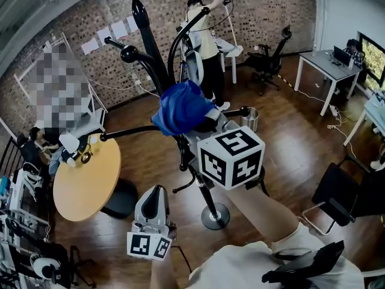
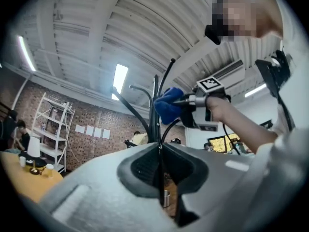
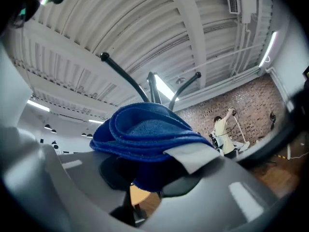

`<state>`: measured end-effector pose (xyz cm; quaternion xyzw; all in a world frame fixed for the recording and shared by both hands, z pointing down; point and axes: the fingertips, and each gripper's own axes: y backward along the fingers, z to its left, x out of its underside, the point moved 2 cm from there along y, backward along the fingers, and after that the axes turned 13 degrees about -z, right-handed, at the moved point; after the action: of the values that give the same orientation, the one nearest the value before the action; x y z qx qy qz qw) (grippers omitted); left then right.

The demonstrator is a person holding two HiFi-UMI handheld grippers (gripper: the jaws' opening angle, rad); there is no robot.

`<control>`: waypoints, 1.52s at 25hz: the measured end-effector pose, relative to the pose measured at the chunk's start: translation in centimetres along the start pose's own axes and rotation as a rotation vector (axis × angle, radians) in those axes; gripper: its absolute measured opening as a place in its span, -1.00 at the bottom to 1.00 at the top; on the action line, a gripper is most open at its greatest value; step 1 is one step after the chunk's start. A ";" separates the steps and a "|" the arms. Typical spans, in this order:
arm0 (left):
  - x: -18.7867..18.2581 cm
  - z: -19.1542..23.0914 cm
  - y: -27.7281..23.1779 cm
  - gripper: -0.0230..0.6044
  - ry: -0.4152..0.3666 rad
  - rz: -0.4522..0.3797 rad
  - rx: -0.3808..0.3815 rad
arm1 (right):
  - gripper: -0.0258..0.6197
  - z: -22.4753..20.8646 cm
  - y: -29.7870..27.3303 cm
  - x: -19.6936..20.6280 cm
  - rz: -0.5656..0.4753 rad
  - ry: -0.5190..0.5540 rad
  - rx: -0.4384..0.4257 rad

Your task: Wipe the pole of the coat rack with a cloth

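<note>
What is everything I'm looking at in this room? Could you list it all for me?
black metal coat rack: one, black, centre of the wooden floor
blue folded cloth: one, blue, up at the rack's pole where the arms branch
round wooden table: one, light wood, left of the rack
small metal bin: one, silver, on the floor behind the rack
white desk: one, white, far right
black office chairs: two, black, one by the brick wall, one at the right edge
person in a yellow shirt: one, standing at the brick wall
left tool: one, grey, held low, shut and empty
right tool: one, grey, raised, shut on the cloth
</note>
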<state>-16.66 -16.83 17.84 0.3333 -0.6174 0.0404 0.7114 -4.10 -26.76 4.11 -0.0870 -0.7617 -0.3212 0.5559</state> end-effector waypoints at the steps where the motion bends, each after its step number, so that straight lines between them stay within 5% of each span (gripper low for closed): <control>1: 0.2 0.4 -0.2 -0.86 -0.003 0.004 -0.008 | -0.60 -0.1 0.4 1.8 0.019 0.004 0.006; 9: 2.0 -0.1 -0.9 -0.86 0.003 0.032 -0.032 | -0.60 -0.1 1.5 7.4 0.056 0.043 -0.059; 16: 3.2 0.4 -1.4 -0.86 -0.030 0.076 -0.084 | -0.60 3.3 6.3 0.3 -0.152 0.115 -0.206; 20: 3.5 2.9 -1.8 -0.86 -0.013 0.091 -0.050 | -0.60 4.7 6.5 0.8 -0.114 0.080 -0.190; 29: 2.9 8.2 -4.6 -0.86 0.083 0.019 0.210 | -0.60 7.1 1.8 1.0 -0.115 0.274 -0.101; 38: 3.8 11.8 -4.5 -0.86 0.215 0.032 0.401 | -0.60 7.5 -7.8 -6.5 -0.099 0.408 0.024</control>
<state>-23.66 -27.86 19.59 0.4520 -0.5230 0.2090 0.6917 -11.43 -26.99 -6.08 0.0238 -0.6405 -0.3500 0.6831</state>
